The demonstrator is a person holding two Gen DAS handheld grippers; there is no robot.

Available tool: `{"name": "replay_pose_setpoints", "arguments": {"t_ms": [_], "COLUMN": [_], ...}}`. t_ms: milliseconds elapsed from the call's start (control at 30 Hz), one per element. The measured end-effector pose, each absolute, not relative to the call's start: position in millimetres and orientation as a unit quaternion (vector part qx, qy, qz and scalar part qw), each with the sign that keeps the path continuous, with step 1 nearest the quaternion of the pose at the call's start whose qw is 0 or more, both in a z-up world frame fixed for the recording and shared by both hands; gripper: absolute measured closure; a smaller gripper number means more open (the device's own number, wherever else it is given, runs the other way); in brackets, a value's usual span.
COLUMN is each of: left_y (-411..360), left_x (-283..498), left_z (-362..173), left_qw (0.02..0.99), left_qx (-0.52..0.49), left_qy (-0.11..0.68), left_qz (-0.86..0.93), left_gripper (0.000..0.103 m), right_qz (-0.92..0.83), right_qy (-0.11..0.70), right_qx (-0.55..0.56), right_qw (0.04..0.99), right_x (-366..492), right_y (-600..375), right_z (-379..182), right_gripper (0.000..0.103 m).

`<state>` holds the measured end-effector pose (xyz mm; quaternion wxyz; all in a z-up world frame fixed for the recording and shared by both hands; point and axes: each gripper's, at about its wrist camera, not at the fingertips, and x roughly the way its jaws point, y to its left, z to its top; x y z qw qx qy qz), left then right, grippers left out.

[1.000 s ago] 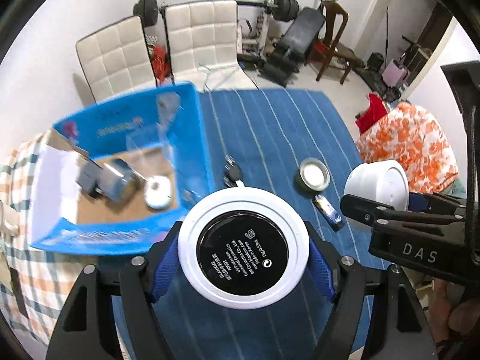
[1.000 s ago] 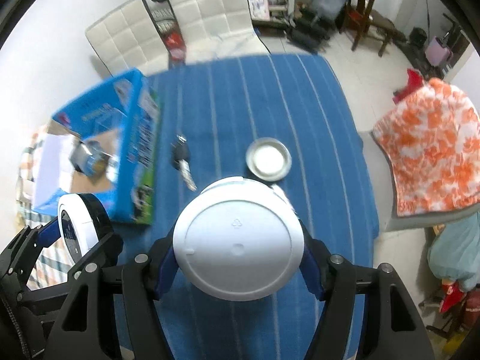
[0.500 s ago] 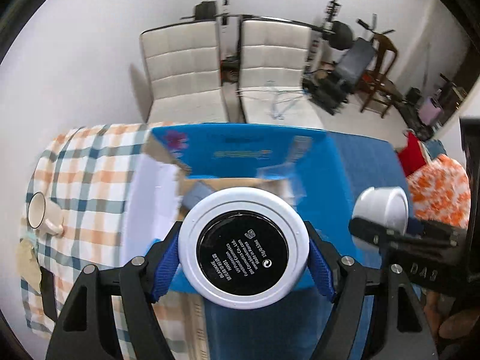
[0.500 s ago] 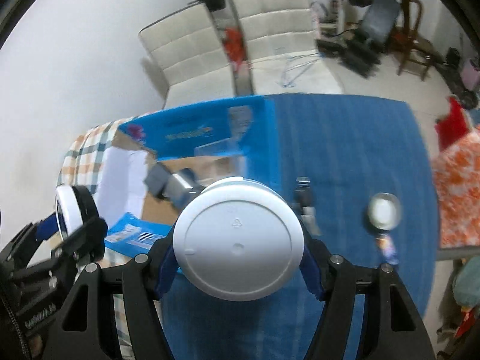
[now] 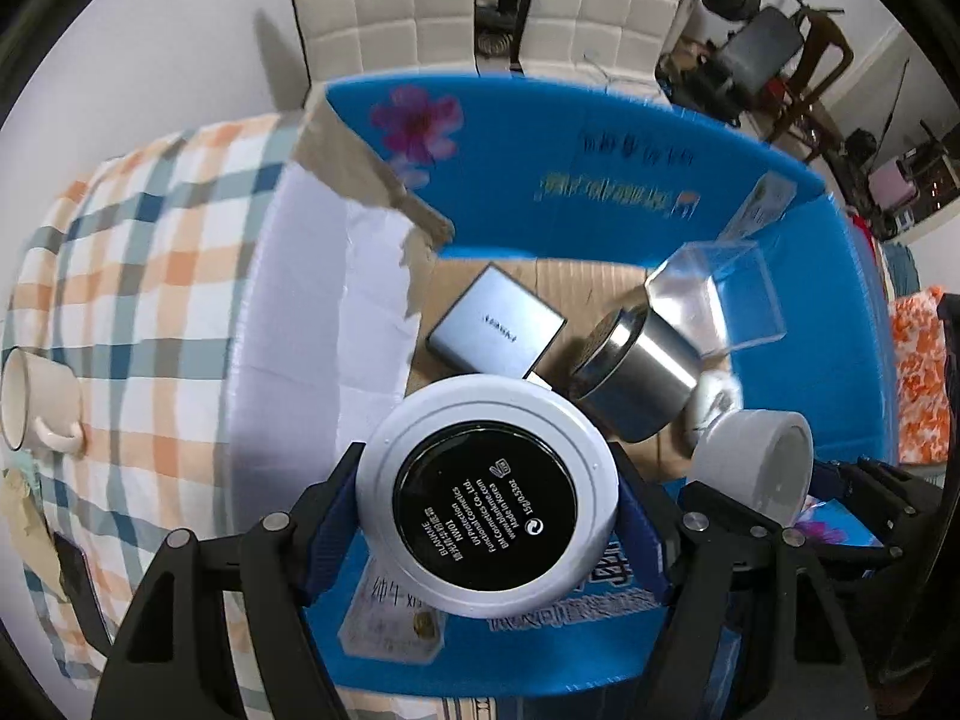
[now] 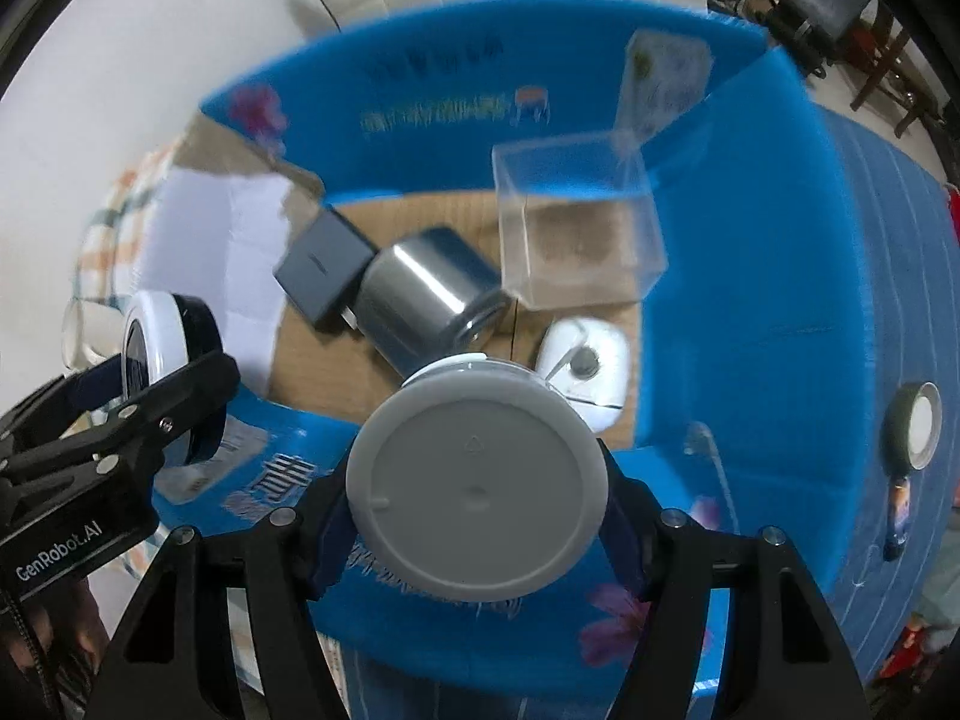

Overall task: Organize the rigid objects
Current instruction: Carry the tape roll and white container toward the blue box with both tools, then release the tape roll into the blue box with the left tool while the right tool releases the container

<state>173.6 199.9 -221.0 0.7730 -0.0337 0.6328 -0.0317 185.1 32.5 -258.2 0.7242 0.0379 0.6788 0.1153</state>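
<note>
My left gripper (image 5: pixel 487 495) is shut on a white round jar with a black labelled base (image 5: pixel 487 495), held over the near-left part of the open blue box (image 5: pixel 600 180). My right gripper (image 6: pixel 477 489) is shut on a white round container (image 6: pixel 477 489), held over the near edge of the same box (image 6: pixel 750 300). Each gripper shows in the other's view: the right one (image 5: pixel 753 474) and the left one (image 6: pixel 162 372). Inside the box lie a grey power bank (image 5: pixel 495 327), a steel tin (image 5: pixel 636 372), a clear plastic cube (image 6: pixel 576 222) and a small white device (image 6: pixel 582 366).
A cream mug (image 5: pixel 36 402) stands on the checked cloth (image 5: pixel 150 240) left of the box. On the blue striped cloth (image 6: pixel 888 240) at the right lie a round metal lid (image 6: pixel 915 426) and a small tube (image 6: pixel 897 519). White chairs (image 5: pixel 420 0) stand behind the table.
Both grippers have moved left from over the blue cloth to above the box, carrying their jars. The box contents now fill both views.
</note>
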Motion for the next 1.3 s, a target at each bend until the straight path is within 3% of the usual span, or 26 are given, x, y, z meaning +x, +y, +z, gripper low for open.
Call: {"name": "replay_pose_setpoints", "arguments": {"t_ms": [567, 1300], "left_y": [201.3, 208.3], "left_x": [186.7, 197.0], "left_z": [-265.4, -273.4], "left_qw": [0.734, 0.711], "left_qx": [-0.035, -0.041], "left_qy": [0.677, 0.701], "left_qz": [-0.048, -0.039], "left_gripper": [0.029, 0.028], "right_qz": [0.098, 0.084], "right_qy": [0.699, 0.719], "right_qx": [-0.002, -0.018], "right_qw": [0.708, 0.69], "right_x": [205.5, 205.6], "right_y": [54.7, 58.3], "right_z": [-308.9, -307.0], "right_gripper": [0.032, 0.026]}}
